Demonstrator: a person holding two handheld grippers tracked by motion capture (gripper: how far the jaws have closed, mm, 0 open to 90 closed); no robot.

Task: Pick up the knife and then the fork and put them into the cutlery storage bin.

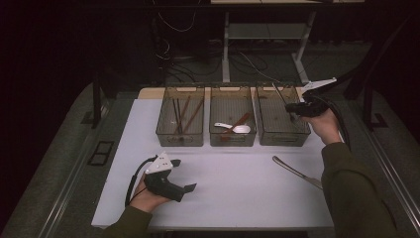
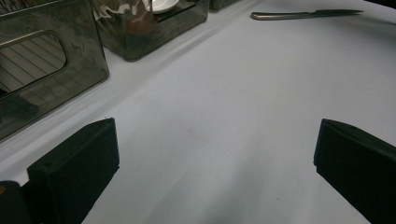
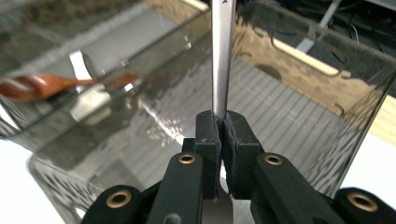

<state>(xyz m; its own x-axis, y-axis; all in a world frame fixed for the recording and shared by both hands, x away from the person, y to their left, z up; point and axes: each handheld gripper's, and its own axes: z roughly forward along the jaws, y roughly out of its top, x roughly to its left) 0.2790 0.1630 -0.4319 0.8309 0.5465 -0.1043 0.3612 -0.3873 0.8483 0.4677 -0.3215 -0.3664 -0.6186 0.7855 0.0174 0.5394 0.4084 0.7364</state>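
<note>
My right gripper [image 1: 294, 114] [image 3: 222, 120] is shut on a flat metal utensil [image 3: 222, 56] that sticks up and away from the jaws. It hangs over the right one of three smoky clear bins [image 1: 284, 140], and the utensil [image 1: 280, 93] slants toward that bin's back. The bin's ribbed floor [image 3: 280, 107] lies below the jaws. My left gripper [image 1: 186, 187] [image 2: 210, 163] rests low over the white table, open wide with nothing between its jaws. A metal knife [image 1: 296, 171] [image 2: 303, 15] lies flat on the table at the front right.
The left bin [image 1: 179, 140] holds dark and brown sticks. The middle bin [image 1: 233, 141] holds a white spoon [image 1: 238, 129] and a brown spoon [image 1: 240, 120] [image 3: 37, 86]. The white table [image 1: 233, 193] ends near the person's forearms.
</note>
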